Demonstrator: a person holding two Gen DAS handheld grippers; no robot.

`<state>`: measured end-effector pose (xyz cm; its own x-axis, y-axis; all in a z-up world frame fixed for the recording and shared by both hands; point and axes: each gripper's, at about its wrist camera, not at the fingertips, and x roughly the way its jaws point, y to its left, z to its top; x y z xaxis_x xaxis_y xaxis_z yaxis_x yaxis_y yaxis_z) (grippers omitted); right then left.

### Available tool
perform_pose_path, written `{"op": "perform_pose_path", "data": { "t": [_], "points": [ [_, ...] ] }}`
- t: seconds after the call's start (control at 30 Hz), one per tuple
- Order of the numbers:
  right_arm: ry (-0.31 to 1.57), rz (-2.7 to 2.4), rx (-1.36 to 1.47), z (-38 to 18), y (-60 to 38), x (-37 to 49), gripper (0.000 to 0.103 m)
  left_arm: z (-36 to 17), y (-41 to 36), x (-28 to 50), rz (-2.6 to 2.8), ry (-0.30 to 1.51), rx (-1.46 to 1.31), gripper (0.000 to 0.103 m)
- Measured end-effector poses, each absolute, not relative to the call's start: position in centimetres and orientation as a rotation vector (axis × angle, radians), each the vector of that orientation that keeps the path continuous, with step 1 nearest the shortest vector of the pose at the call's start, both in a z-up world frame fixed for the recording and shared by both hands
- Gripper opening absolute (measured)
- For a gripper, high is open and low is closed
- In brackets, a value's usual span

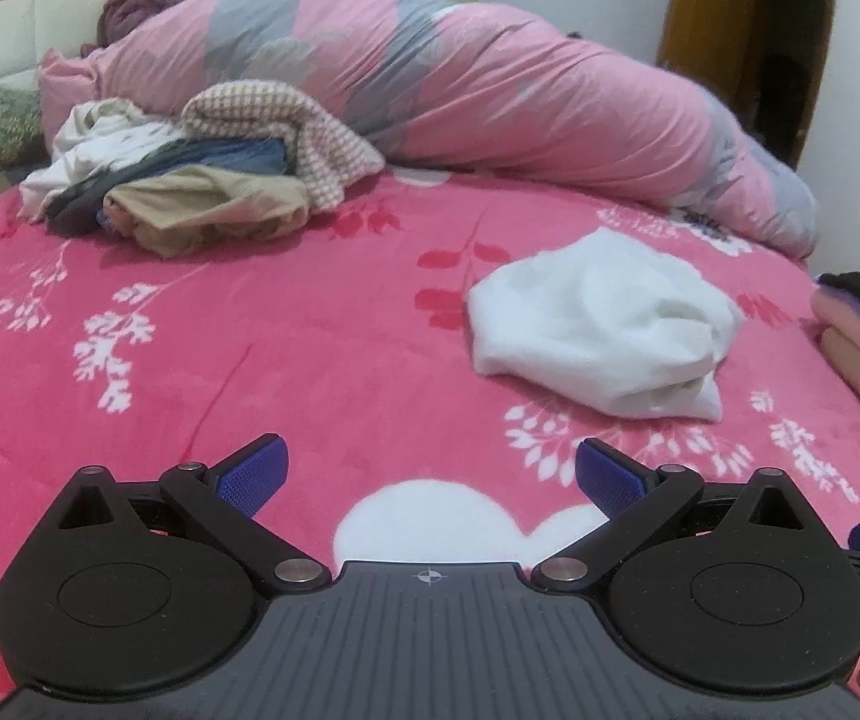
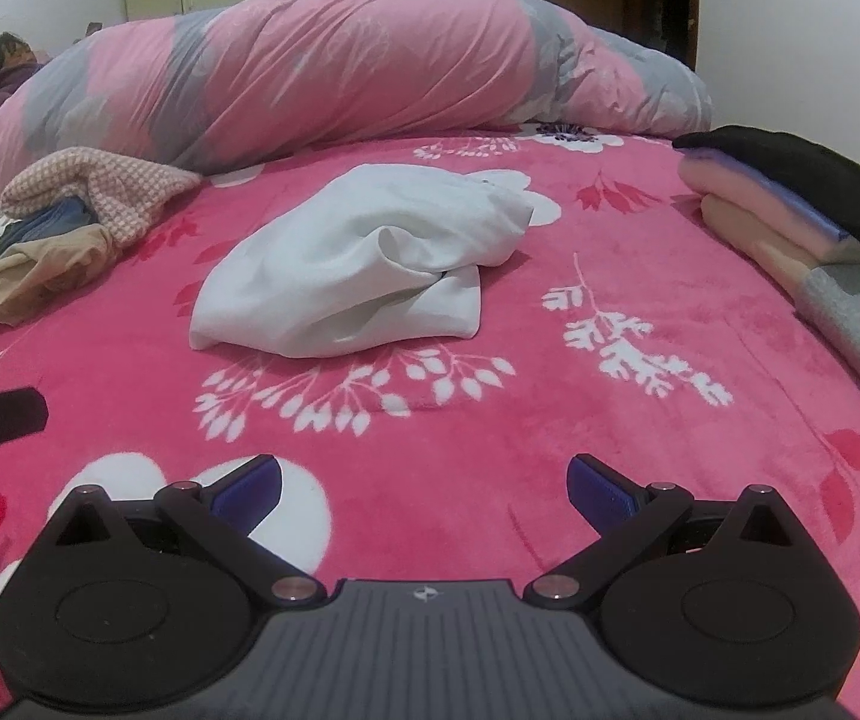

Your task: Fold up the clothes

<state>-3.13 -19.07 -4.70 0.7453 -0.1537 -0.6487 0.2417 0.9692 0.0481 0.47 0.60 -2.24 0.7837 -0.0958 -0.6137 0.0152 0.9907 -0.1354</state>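
Showing folded stack fully: right view.

No readable words, brand names, labels or numbers showed in either view. The only signs were small marks on the gripper bodies: behind the spread fingers of the left gripper, centred on the ribbed grey housing, sat a small white crosshair mark; in the same spot behind the fingers of the right gripper sat a small white emblem, too small to make out. The sheet ahead of the fingers carried only leaf and flower patterns, no lettering.
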Motion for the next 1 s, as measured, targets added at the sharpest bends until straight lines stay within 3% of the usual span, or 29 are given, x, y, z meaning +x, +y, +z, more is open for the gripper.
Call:
{"op": "perform_pose_path", "data": {
  "t": [1.0],
  "points": [
    [0.718, -0.239, 0.104, -2.9, -16.5, -2.6, 0.103, -2.4, 0.7, 0.6, -0.079, 0.679, -0.094, 0.103]
  ]
}}
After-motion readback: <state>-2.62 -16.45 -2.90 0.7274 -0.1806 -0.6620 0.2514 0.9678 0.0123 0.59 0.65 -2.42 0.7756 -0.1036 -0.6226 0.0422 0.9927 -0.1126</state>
